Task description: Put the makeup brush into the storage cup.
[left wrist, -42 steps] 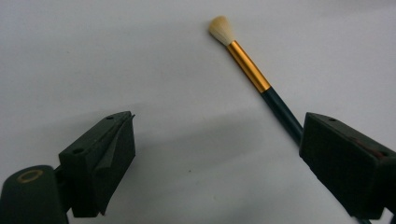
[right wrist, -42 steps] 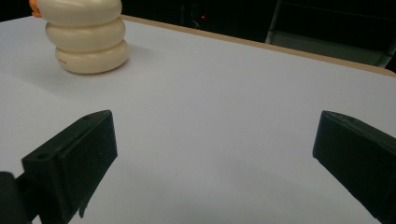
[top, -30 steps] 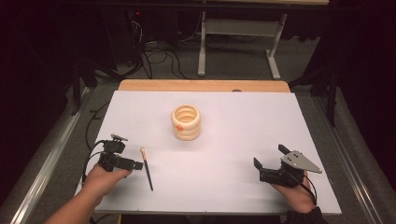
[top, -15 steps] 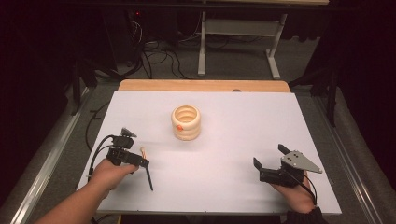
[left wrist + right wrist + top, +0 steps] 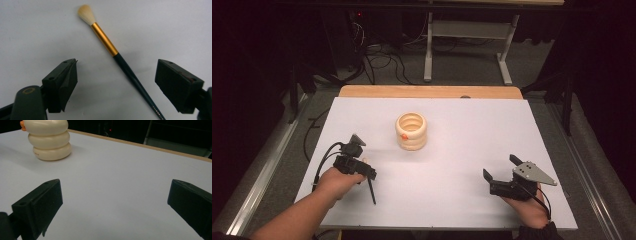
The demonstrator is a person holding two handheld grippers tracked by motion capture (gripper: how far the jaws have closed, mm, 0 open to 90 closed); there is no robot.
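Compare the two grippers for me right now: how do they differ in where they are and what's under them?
The left gripper sits over the paintbrush, whose dark handle runs between its jaws without touching either; the right gripper has only bare white table between its jaws. The left gripper looks down at the brush; the right gripper looks level across the table toward the cream ringed holder. Both are open and hold nothing.

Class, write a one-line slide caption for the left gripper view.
Open left gripper poised over a paintbrush lying on the white table, handle between the jaws.
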